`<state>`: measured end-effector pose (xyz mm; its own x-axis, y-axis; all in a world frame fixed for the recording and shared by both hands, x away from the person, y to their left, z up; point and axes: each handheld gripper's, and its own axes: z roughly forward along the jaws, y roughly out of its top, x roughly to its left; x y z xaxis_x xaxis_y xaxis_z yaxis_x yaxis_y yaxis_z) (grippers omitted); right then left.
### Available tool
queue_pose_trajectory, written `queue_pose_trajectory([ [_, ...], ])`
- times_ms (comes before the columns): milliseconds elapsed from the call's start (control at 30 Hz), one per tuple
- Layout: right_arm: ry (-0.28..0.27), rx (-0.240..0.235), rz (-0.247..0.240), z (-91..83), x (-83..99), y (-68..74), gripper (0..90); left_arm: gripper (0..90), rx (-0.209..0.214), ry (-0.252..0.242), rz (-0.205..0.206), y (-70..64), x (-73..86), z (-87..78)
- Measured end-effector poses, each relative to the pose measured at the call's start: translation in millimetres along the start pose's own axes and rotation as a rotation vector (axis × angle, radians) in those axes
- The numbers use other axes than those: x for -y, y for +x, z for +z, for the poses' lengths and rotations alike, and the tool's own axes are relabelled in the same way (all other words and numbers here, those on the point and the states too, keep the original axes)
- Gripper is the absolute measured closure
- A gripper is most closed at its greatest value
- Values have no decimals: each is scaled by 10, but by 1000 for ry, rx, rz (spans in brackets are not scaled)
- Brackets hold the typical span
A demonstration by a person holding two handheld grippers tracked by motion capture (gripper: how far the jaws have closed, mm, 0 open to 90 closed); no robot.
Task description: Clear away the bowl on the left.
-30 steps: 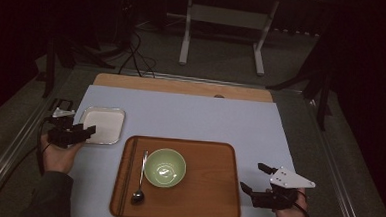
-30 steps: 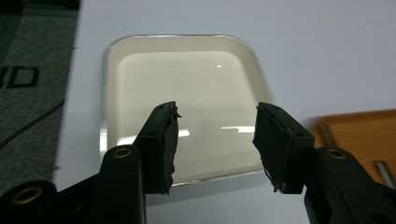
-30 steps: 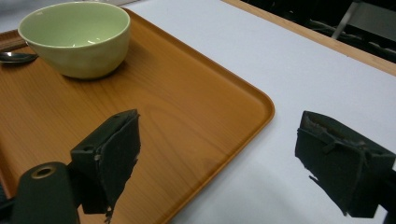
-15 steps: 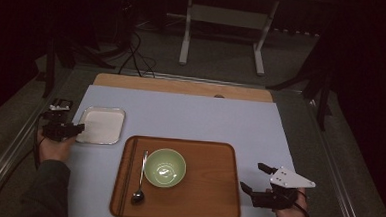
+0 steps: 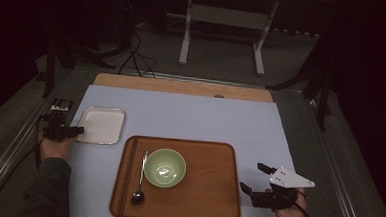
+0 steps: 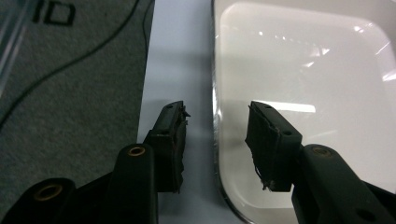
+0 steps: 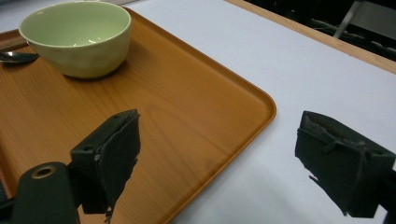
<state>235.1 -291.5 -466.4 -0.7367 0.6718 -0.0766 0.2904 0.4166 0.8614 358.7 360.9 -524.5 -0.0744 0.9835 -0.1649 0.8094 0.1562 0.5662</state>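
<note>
the white dish [image 5: 101, 125] lies empty on the bench [image 5: 195, 116], its rim between the parted jaws of the left hand-held gripper [image 6: 215, 133], which grips nothing yet; its near corner is cut off in the left gripper view. the right hand-held gripper [image 7: 243, 163] is released too, jaws wide, straddling the corner of the brown tray [image 7: 196, 116]. ahead and left of it on the tray stands a green bowl [image 7: 77, 35], empty, with a spoon [image 7: 16, 57] half hidden behind it.

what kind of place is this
Probably a lab or studio set up for recording, not a dining room: a table under a pale blue mat in a dark room, cables on the floor, and a metal stand behind.
</note>
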Motion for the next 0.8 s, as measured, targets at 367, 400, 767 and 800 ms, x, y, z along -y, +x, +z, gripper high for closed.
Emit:
queue_pose_trajectory([
  [367,1,-2,-1,7,0,0,135,799,0,16,-2,-17,-32,1],
  [400,1,-2,-1,7,0,0,135,834,0,16,-2,-17,-32,1],
  [767,2,-1,1,5,2,-2,135,883,98,34,-102,79,-39,0],
  [800,2,-1,1,5,2,-2,135,886,98,34,-102,79,-39,0],
])
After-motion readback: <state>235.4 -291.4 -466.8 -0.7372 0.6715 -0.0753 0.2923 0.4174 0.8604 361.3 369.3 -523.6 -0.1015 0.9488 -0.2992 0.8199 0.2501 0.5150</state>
